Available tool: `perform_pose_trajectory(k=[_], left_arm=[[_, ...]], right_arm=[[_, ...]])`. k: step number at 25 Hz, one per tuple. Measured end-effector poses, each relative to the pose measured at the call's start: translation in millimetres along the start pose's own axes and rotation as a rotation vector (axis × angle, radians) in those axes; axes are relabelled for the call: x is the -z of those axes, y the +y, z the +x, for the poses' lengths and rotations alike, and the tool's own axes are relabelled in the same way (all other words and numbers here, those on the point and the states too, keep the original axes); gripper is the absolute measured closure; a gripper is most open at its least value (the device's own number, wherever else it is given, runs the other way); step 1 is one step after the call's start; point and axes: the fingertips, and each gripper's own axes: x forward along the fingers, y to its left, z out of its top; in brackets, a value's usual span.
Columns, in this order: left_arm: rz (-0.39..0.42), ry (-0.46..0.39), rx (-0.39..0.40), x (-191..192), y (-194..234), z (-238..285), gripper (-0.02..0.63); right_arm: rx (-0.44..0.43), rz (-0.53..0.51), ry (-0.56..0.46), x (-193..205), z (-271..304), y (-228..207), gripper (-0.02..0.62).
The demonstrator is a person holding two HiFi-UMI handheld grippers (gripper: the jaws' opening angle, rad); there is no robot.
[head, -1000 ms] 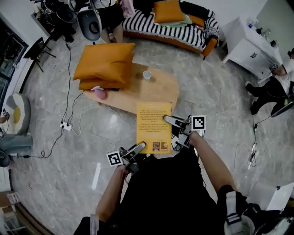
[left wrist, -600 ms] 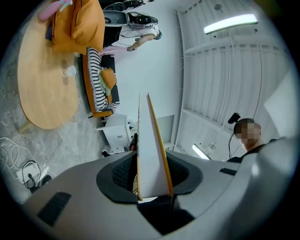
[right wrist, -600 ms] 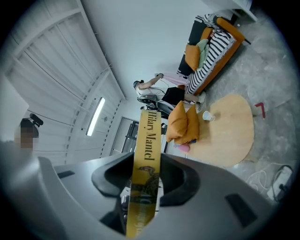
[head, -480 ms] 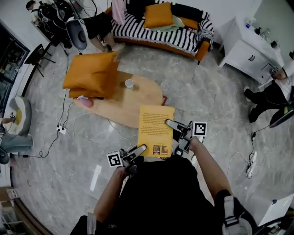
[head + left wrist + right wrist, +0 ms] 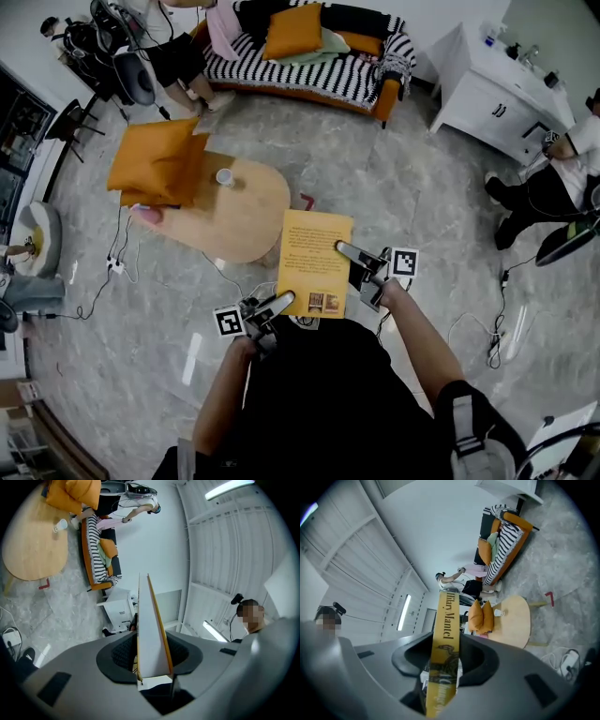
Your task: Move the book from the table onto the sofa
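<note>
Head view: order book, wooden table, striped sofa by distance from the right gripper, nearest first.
1. book: clamped in the right gripper, just in front of the person.
2. wooden table: to the left, beyond the book.
3. striped sofa: across the floor, at the top of the view.

bright, even ceiling-tube light; fisheye bending at edges, perhaps slight blur.

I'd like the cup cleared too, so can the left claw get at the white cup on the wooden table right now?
Probably not: the left claw is clamped on the book with the right claw, and the cup stands apart on the table.
</note>
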Motion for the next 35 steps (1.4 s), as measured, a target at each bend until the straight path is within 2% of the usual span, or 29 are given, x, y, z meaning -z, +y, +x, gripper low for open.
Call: perform_pose_trajectory(k=[5, 8, 11, 14, 22, 26, 31, 35], left_arm=[[-0.011, 0.075, 0.007, 13, 5, 51, 0.457], [0.004, 0.165, 0.035, 15, 0, 97, 0.456], [0.021, 0.254, 0.050, 19, 0, 134, 0.456], [0.013, 0.298, 0.060, 22, 2, 158, 0.456], [-0.026, 0.300, 0.088, -1, 24, 212, 0.457], [-0.057, 0.267, 0.099, -38, 44, 249, 0.456], [-0.074, 0.255, 0.167, -62, 66, 289, 0.456], [-0.107, 0.249, 0.189, -101, 80, 335, 0.456]], right_arm=[[-0.013, 0.030, -0.109, -30, -55, -1, 0.437], [-0.035, 0.055, -0.222, -59, -94, 5, 0.443], [-0.023, 0.031, -0.279, -79, -127, 5, 0.443], [-0.007, 0.002, -0.308, -95, -149, 5, 0.443], [0.014, -0.012, -0.339, -152, -161, -13, 0.443], [0.041, -0.017, -0.323, -206, -148, -33, 0.443], [0.083, -0.034, -0.336, -254, -147, -48, 0.443], [0.120, -0.057, -0.331, -317, -140, -60, 0.445]])
